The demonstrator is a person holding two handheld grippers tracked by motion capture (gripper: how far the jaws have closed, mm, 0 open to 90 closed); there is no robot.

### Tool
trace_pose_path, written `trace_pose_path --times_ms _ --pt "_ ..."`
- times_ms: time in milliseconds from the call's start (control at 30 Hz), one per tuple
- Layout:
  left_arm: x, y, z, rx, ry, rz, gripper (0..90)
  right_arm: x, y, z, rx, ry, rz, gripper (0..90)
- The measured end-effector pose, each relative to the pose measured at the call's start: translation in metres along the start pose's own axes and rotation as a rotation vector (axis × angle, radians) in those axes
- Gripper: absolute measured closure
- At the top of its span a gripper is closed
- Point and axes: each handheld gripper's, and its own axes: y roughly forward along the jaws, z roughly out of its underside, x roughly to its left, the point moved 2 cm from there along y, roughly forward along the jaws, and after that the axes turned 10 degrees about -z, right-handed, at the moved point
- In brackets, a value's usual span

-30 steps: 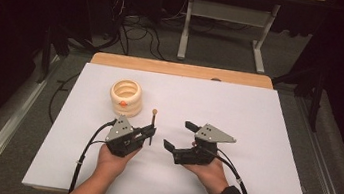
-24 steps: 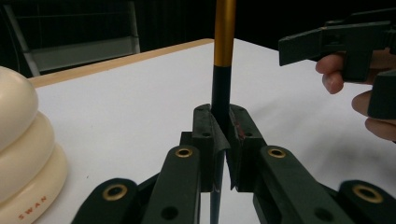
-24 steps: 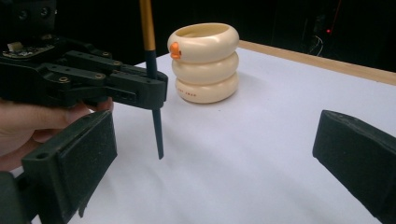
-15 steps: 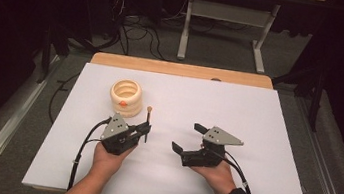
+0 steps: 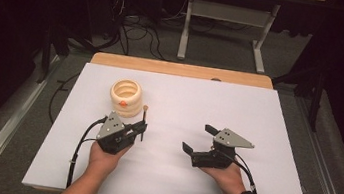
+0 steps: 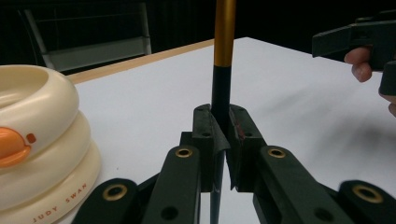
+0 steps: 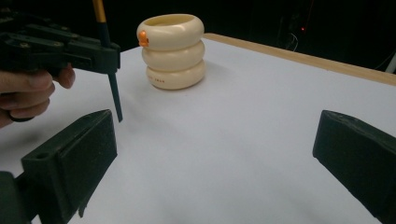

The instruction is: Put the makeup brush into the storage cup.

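From above, my left gripper [image 5: 139, 132] holds a pencil [image 5: 144, 118] upright, just at four o'clock of the cream holder [image 5: 125, 97] on the white table [image 5: 268, 119]; my right gripper [image 5: 198, 138] stands wide and empty at three o'clock, well apart. In the left gripper view the pads pinch the pencil's black shaft [image 6: 220, 105] low down, so it could pivot or slip. In the right gripper view the pencil tip [image 7: 117, 112] hangs above the table; a careless tilt could knock the holder [image 7: 173, 50] over.
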Motion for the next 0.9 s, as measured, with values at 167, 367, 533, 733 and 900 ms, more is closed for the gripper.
trace_pose_path --times_ms 167,367,533,733,900 --pt "0.004 -0.002 0.000 -0.001 -0.003 -0.008 83.0 -0.004 -0.008 0.004 -0.003 -0.002 0.020 0.8" --pt "0.008 -0.007 -0.001 -0.006 -0.006 -0.022 83.0 -0.010 -0.018 0.007 -0.008 0.000 0.046 0.8" --pt "0.013 -0.012 0.001 -0.003 -0.008 -0.032 83.0 -0.013 -0.025 0.010 -0.001 0.006 0.066 0.8" --pt "0.021 -0.017 0.000 -0.015 -0.019 -0.055 83.0 -0.019 -0.034 0.016 0.002 0.016 0.088 0.8" --pt "0.026 -0.020 0.001 -0.018 -0.030 -0.071 83.0 -0.025 -0.040 0.021 0.007 0.013 0.118 0.9"
